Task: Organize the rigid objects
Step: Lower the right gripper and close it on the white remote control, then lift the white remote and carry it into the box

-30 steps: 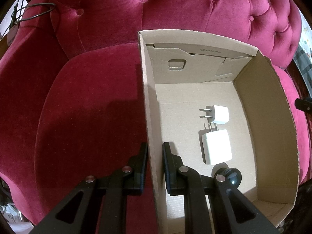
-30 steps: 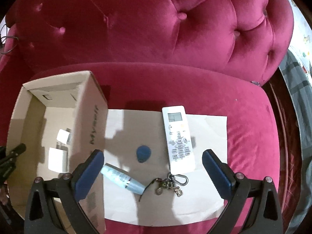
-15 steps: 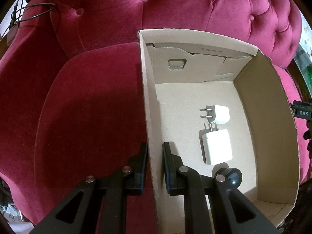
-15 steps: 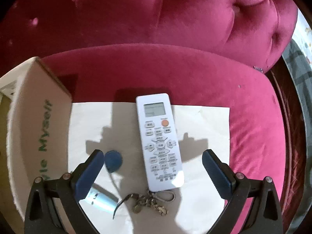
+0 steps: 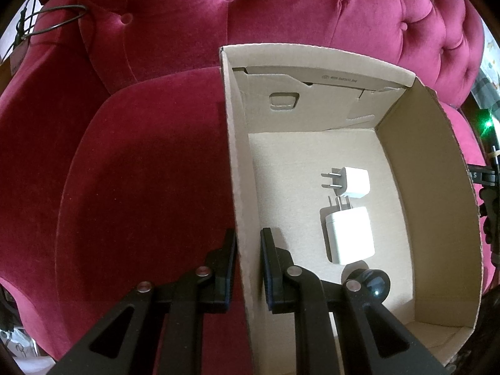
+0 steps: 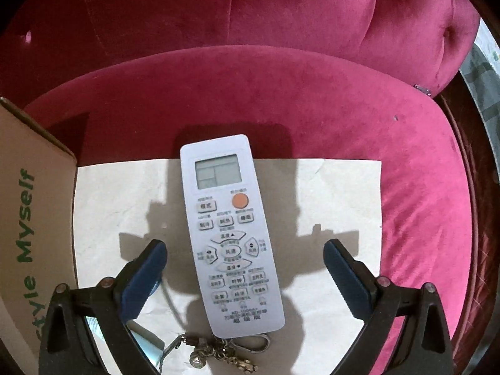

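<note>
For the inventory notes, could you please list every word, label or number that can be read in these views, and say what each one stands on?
"tyle Myself", green, first letter cut off: outer wall of the cardboard box.
Small printed code: inner flap of the box, too small to read.
Button labels and bottom lines: white remote, Chinese characters and a model line, too blurred to read.
Letters on the black part at the right edge: only partly in view, unreadable.

The sofa (image 5: 150,162) is tufted crimson velvet with a soft, napped sheen, and the box (image 5: 437,206) at the right of the left-wrist view is matt, raw brown cardboard holding two glossy white plastic chargers (image 5: 350,234). In the right-wrist view a smooth white plastic remote (image 6: 231,234) lies on a matt, slightly creased sheet of paper (image 6: 337,193), with metal keychain (image 6: 225,356) trinkets at the lower edge.
</note>
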`<state>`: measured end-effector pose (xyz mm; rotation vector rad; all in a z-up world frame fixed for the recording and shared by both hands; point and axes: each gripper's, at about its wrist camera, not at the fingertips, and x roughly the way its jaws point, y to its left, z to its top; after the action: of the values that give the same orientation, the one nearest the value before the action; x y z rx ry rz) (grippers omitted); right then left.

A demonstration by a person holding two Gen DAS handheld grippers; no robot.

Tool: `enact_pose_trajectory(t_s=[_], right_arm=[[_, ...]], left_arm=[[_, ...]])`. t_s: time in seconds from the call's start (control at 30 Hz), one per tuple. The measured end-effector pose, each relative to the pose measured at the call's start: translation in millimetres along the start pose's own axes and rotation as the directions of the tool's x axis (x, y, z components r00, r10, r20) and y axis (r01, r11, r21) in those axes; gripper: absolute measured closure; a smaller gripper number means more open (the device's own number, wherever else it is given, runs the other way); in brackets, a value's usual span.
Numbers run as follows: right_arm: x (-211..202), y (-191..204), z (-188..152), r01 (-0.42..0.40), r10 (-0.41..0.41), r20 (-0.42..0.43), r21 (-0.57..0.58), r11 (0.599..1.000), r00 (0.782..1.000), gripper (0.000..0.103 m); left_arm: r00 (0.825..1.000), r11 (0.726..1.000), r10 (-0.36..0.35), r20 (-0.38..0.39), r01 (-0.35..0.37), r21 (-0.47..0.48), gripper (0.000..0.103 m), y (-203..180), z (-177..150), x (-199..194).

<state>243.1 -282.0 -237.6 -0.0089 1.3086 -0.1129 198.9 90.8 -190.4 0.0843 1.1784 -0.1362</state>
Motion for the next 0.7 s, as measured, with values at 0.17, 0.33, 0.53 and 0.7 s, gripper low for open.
enact_pose_trajectory(t_s=[0.17, 0.33, 0.53, 0.7], right_arm=[[0.8, -2.9, 5.2, -0.027, 0.026, -0.012, -0.002, 1.0, 1.0, 0.024], [-7.1, 5.8, 1.6, -0.047, 0.047, -0.009, -0.003, 0.999, 0.999, 0.053], [-15.3, 8.3, -3.3, -0.036, 0.036, -0.004, 0.013, 0.999, 0.999, 0.053], [-27.4, 10.3, -3.8, -0.035, 0.035, 0.002, 0.021, 0.999, 0.999, 0.053]], left_arm=[[1.0, 1.0, 0.001, -0.002, -0.001, 0.0, 0.087, -0.2, 1.8, 1.3], [1.0, 1.0, -0.001, -0.002, 0.001, -0.001, 0.087, -0.4, 1.6, 2.1], [1.0, 1.0, 0.001, -0.003, -0.001, 0.001, 0.087, -0.4, 2.0, 2.8], [1.0, 1.0, 0.003, -0.003, -0.003, 0.001, 0.087, -1.5, 3.2, 3.7]])
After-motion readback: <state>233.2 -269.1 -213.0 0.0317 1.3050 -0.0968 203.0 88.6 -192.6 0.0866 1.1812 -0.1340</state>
